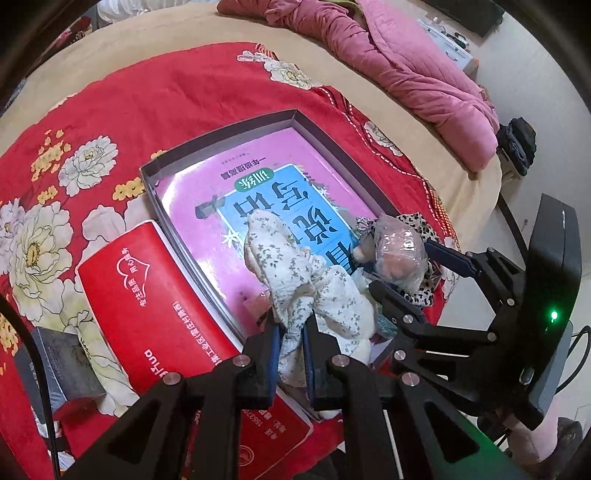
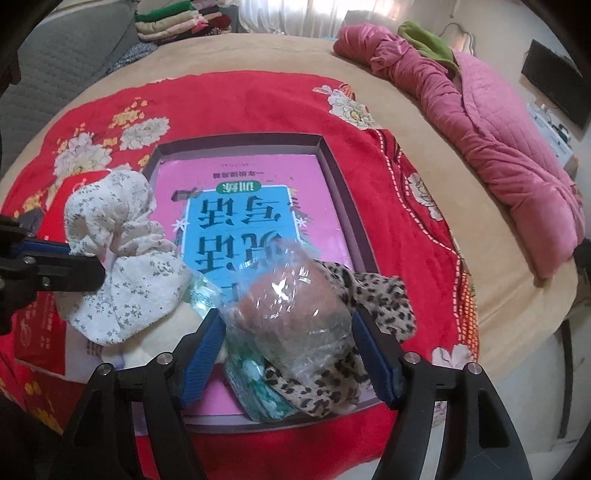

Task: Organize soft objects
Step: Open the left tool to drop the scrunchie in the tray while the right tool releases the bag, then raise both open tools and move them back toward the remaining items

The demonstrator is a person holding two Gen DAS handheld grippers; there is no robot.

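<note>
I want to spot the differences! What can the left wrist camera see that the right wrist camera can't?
Only the left wrist view shows the dark book at the blanket's edge. Only the right wrist view shows the stack of folded clothes and the green cloth. Both show the grey box, the floral cloth pinched in the left gripper, and the plastic-wrapped bundle between the right gripper's open pads.

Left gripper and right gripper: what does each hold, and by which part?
The left gripper pinches the floral cloth at its bunched near end. The right gripper holds nothing, open around the plastic-wrapped bundle.
</note>
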